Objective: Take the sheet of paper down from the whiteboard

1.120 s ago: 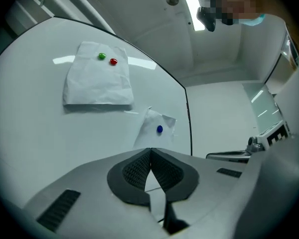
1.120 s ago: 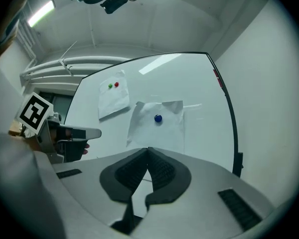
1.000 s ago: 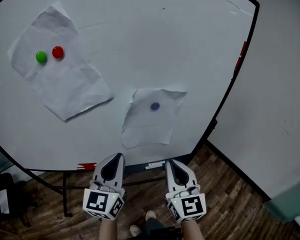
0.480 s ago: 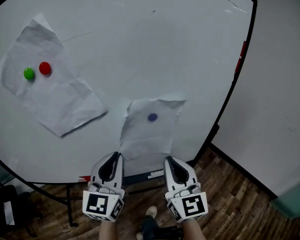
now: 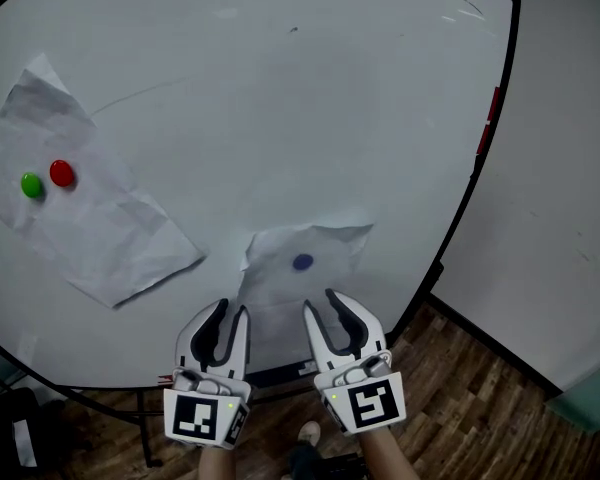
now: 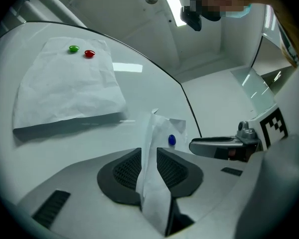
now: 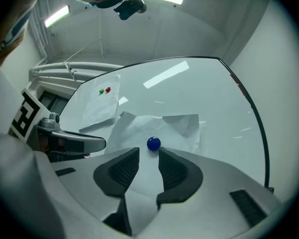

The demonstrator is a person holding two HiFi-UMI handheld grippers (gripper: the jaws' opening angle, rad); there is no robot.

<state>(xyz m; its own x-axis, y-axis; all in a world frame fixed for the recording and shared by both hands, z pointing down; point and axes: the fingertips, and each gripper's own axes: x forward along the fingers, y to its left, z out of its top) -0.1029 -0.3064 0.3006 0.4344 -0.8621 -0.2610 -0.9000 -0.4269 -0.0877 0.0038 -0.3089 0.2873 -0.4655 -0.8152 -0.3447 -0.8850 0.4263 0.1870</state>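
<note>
A small creased sheet of paper hangs low on the whiteboard, pinned by a blue magnet. My left gripper is at the sheet's lower left edge. In the left gripper view a fold of the sheet fills the gap between the pads, so this gripper is shut on it. My right gripper has just been opening its jaws. They stand apart in front of the sheet, gripping nothing, and the blue magnet sits just beyond this gripper.
A larger crumpled sheet is held to the board's left side by a green magnet and a red magnet. The board's black frame runs down the right. Below are the stand's legs and a wooden floor.
Both grippers rose to the small sheet's lower edge. The right gripper's jaws went from shut to apart. The left gripper now has the sheet's edge between its pads.
</note>
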